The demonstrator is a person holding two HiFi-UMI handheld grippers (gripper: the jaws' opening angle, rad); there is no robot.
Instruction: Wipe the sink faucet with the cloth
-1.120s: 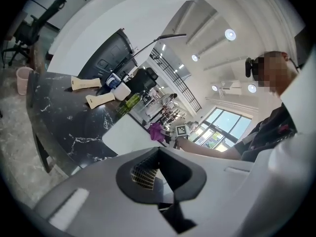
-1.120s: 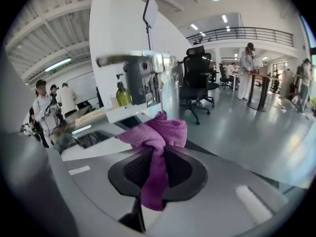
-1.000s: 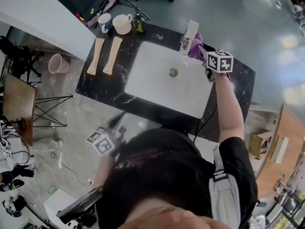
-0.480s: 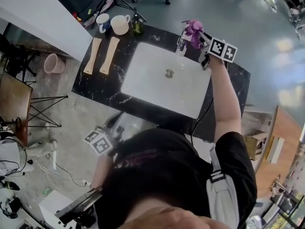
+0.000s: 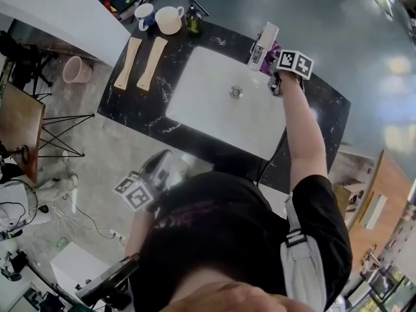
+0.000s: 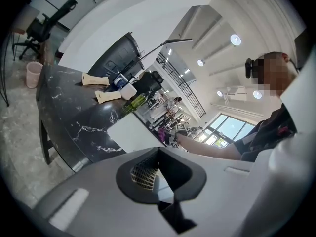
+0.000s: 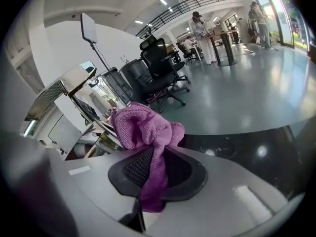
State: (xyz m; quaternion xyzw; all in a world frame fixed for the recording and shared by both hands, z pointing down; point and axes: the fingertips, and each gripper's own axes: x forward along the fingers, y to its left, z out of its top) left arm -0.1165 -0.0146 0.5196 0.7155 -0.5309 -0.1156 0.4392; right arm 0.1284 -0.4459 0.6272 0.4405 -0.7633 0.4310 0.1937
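My right gripper (image 7: 150, 179) is clamped on the bunched purple terry cloth (image 7: 143, 127), just beside the chrome sink faucet (image 5: 262, 43) for wiping; my left gripper (image 6: 158, 174), lower left in the head view, hangs spare, jaws ajar and empty.

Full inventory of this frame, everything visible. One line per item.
counter: 1, black marbled, centre of head view
sink: 1, white, set in the counter
faucet: 1, chrome, far rim of the sink
cloth: 1, purple, beside the faucet, clamped in the right tongs
mugs: 2, one cream, one white and blue, far left corner of the counter
bottle: 1, green, right of the mugs
wooden pieces: 2, light, side by side left of the sink
bin: 1, pink, floor left of the counter
left tongs: 1, grey, low beside the person, jaws slightly apart, empty
right tongs: 1, grey, at the faucet, shut on the cloth
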